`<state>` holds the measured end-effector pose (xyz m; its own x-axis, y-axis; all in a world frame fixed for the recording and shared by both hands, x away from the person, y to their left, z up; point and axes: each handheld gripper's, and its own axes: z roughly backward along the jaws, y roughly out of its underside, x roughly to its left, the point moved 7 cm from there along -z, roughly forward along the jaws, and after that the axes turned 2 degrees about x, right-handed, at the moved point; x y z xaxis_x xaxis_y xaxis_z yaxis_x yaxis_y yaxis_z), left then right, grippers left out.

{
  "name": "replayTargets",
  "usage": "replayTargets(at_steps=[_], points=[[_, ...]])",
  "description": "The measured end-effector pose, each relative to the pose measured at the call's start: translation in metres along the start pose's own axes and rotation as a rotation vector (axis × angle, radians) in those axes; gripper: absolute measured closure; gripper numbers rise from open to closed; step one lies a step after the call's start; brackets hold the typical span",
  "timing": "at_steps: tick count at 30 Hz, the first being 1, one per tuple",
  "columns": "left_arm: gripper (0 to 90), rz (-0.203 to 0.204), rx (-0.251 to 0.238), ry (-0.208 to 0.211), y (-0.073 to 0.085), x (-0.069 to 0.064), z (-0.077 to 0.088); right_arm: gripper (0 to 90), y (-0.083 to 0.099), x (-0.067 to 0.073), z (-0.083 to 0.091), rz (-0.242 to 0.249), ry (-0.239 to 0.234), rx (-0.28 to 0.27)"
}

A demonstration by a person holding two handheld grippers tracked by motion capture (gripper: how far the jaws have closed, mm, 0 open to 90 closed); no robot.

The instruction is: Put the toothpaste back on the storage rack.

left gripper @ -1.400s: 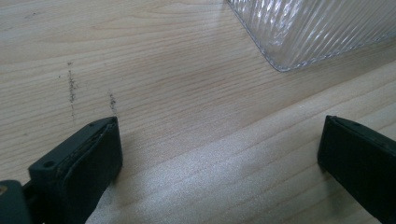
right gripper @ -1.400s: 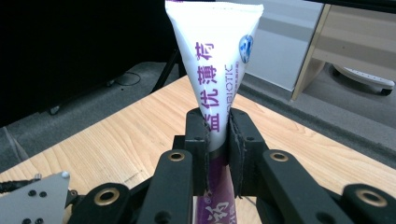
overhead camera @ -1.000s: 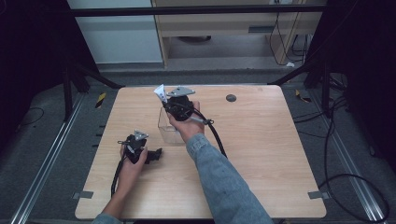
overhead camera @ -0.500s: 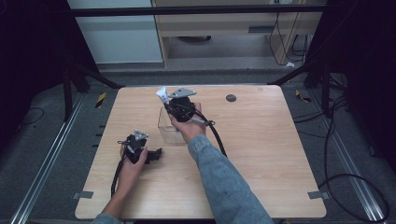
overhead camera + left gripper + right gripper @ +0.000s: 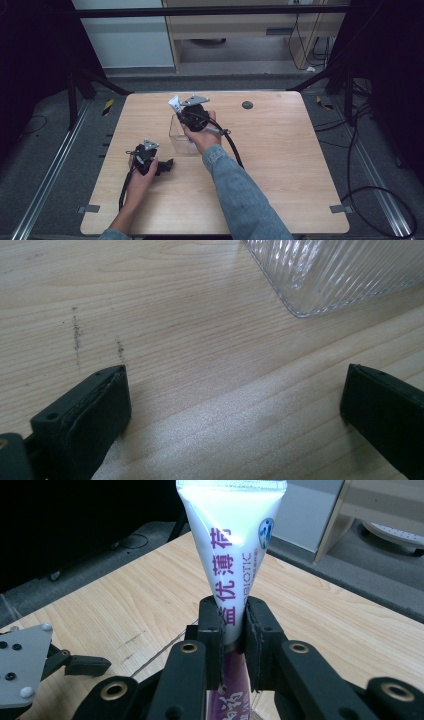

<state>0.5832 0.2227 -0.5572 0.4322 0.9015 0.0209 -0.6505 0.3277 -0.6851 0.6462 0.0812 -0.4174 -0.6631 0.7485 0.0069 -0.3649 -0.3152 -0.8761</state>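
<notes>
Wooden counter (image 5: 280, 165) carries a clear box (image 5: 181, 135); right gripper (image 5: 234, 622) clamps a white tube (image 5: 229, 545) above it; left gripper (image 5: 235, 405) gapes empty beside it.

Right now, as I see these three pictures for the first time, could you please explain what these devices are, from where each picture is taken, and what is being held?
A person sits at a wooden table and holds a hand-operated gripper in each hand. The high view looks down from above. The other two pictures come from small cameras riding on the grippers. The left gripper rests low over the table, jaws wide apart, nothing between them. The right gripper is shut on a white tube with purple lettering, held above a clear ribbed plastic container. A small dark round object lies farther back.
</notes>
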Motion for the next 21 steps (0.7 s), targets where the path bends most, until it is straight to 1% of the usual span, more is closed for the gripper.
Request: replayTargets(at_steps=[7, 11, 21], points=[[0.0, 0.0, 0.0, 0.0, -0.0001, 0.0, -0.0001, 79.2, 0.0032, -0.0007, -0.002, -0.003, 0.001, 0.018], [0.0, 0.0, -0.001, 0.0, -0.0003, 0.0001, -0.0003, 79.2, 0.0055, -0.001, -0.0023, 0.007, 0.004, 0.034], [0.0, 0.0, -0.001, 0.0, -0.0003, 0.0001, -0.0003, 79.2, 0.007, -0.0028, -0.0022, 0.006, 0.003, 0.051]])
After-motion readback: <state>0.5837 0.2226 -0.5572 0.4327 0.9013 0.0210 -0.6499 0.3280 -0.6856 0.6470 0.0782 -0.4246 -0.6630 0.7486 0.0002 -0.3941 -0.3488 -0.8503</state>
